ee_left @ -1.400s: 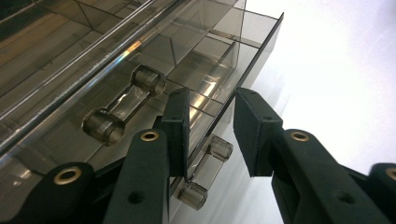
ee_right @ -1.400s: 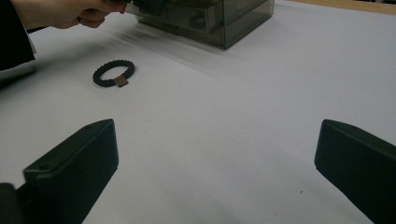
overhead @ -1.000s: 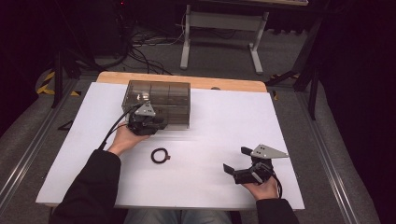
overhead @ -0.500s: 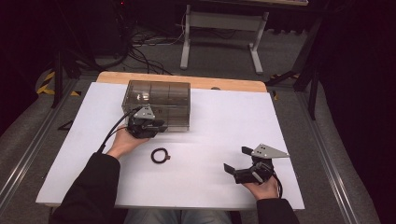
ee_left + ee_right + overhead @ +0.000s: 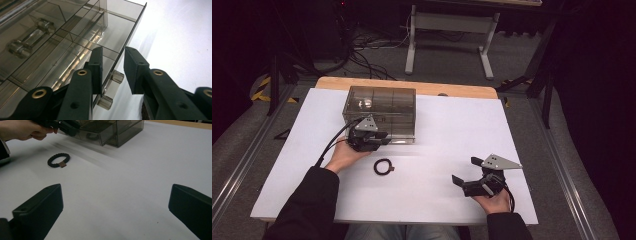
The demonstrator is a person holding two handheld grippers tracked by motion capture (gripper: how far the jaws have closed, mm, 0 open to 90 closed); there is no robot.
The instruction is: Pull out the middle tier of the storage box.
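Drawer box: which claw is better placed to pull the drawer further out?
Left. The left claw straddles the drawer front at its clear handle; the right claw rests open, well away from it.

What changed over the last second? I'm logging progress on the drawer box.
Hardly anything: the left gripper stays at the smoky drawer box, its jaws astride the drawer front by the clear handle. The right gripper rests open, and the black bracelet lies where it was.
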